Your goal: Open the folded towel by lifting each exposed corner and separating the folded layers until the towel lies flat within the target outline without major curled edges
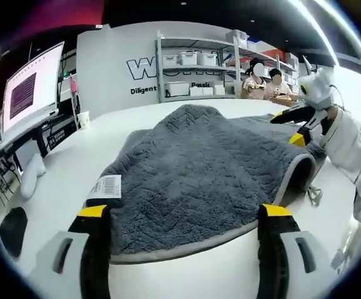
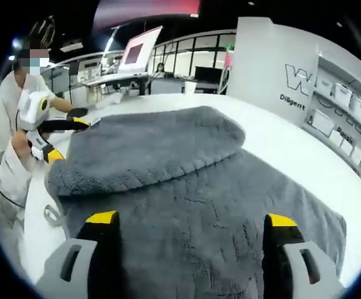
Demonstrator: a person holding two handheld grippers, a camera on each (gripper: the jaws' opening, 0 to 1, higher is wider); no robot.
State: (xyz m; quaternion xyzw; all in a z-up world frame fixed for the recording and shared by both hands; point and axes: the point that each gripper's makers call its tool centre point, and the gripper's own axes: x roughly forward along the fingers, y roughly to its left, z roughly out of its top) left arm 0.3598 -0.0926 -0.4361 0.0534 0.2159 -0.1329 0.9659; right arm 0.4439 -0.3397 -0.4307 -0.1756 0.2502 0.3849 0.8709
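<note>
My left gripper and right gripper hover jaws spread over the towel; pinching both layers would drag the fold along.

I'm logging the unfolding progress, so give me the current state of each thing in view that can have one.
Grey fluffy towel: partly unfolded, one layer still doubled over, lying on the white table.
White barcode tag: flat on the towel's edge.
Left tongs: open, straddling the towel's near edge.
Right tongs: open over the towel.
Computer monitor: switched on.
</note>
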